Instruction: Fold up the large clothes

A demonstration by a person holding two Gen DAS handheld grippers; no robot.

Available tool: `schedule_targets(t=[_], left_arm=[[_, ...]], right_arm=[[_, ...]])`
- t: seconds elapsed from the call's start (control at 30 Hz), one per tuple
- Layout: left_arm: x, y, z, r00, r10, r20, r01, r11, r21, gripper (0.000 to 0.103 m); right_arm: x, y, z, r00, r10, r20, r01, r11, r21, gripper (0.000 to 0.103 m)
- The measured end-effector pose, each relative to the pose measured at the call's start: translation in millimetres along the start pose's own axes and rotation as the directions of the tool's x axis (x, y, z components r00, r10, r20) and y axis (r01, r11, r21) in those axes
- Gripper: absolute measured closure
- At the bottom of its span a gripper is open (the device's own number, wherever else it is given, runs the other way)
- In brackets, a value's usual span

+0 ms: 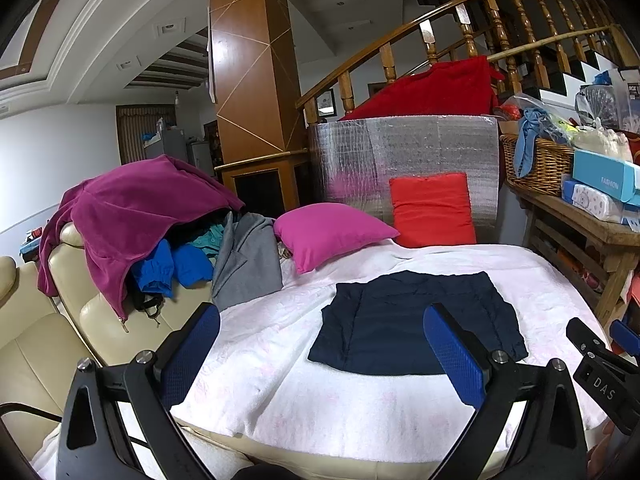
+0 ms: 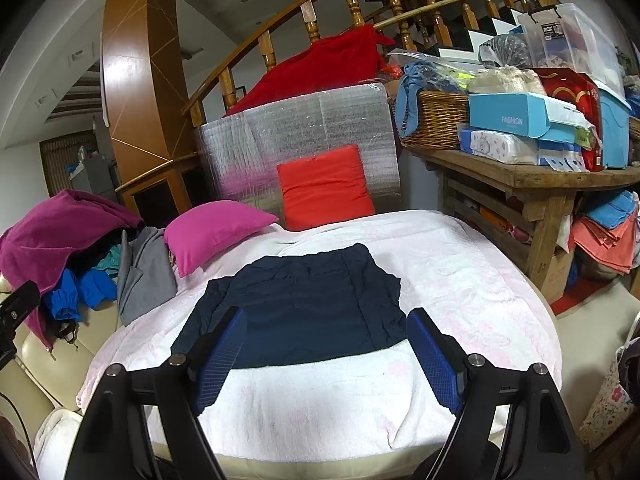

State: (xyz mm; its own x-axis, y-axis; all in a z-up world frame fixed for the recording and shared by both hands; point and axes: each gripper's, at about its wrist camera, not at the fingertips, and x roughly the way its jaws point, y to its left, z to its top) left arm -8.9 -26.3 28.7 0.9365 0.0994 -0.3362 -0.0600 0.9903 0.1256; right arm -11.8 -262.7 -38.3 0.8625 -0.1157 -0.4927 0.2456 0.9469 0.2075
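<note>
A navy garment (image 1: 416,320) lies folded into a flat rectangle on the white and pink blanket (image 1: 280,360); it also shows in the right wrist view (image 2: 304,308). My left gripper (image 1: 320,344) is open and empty, held above the blanket's near edge, to the left of the garment. My right gripper (image 2: 326,344) is open and empty, above the garment's near edge; part of it shows at the left wrist view's right edge (image 1: 600,364). A pile of unfolded clothes, with a purple fleece (image 1: 132,216) on top, sits on the cream sofa (image 1: 44,340) to the left.
A magenta cushion (image 1: 328,236) and a red cushion (image 1: 432,208) lie at the blanket's far side against a silver foil panel (image 1: 400,152). A wooden bench (image 2: 532,184) with a wicker basket (image 2: 436,120) and boxes stands on the right. A grey garment (image 2: 144,272) lies beside the pile.
</note>
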Motion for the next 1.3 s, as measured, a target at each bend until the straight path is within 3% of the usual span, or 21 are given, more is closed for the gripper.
schedule_targets(t=[0.83,1.3], left_arm=[[22.3,7.2,3.7,1.0,-0.008,-0.026,0.007,1.0,-0.017,0.002],[79.9,14.5,5.6,0.996,-0.031,-0.089,0.028,0.999,-0.039,0.002]], right_arm=[[15.0,11.0,10.0,1.0,-0.003,-0.013,0.002,0.999,-0.035,0.018],[54.5,30.1,26.0,0.999,-0.034,-0.024,0.032,0.997,-0.071,0.018]])
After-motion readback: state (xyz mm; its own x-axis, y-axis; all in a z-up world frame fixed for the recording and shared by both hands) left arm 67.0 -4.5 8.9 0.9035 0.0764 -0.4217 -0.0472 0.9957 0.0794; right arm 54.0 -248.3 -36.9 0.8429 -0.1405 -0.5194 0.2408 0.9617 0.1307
